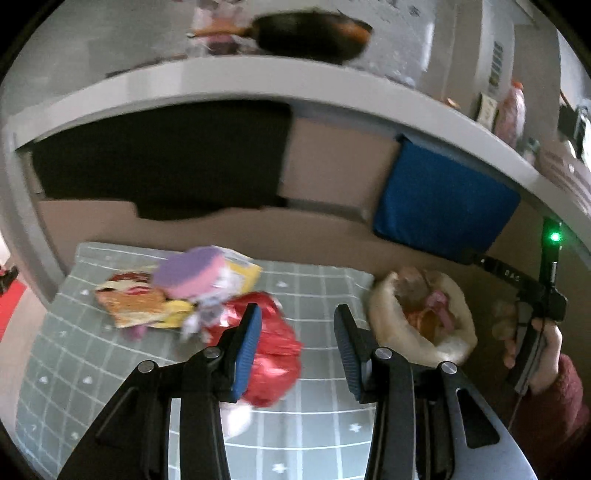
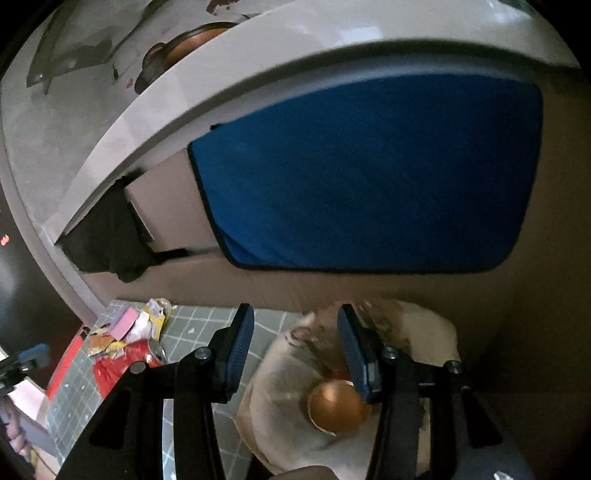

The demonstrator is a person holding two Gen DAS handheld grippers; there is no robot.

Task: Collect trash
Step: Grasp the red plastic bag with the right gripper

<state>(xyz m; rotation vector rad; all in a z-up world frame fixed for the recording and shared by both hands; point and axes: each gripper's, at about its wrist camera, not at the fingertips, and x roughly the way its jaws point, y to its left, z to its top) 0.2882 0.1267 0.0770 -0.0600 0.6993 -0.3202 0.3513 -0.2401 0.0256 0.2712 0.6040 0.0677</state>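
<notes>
On a grey gridded mat (image 1: pixel 317 435) lies a pile of trash: a crumpled red wrapper (image 1: pixel 275 354), yellow and orange wrappers (image 1: pixel 129 299) and a purple-pink sponge (image 1: pixel 188 273). My left gripper (image 1: pixel 297 345) hangs open just above the mat. The red wrapper lies under and behind its left finger, and nothing is held. To the right sits an open white bag (image 1: pixel 454 332) with scraps inside. My right gripper (image 2: pixel 297 349) is open over that bag (image 2: pixel 284 387). A brown eggshell (image 2: pixel 336 408) rests in the bag beside its right finger. A hand (image 1: pixel 546 354) in a dark red sleeve holds the right tool.
A white table edge (image 1: pixel 258 79) curves overhead, with a dark frying pan (image 1: pixel 314 35) on top. Under it are a blue cushion (image 1: pixel 443 206) and a black cloth (image 1: pixel 162 158). The trash pile (image 2: pixel 125 332) also shows at the left of the right wrist view.
</notes>
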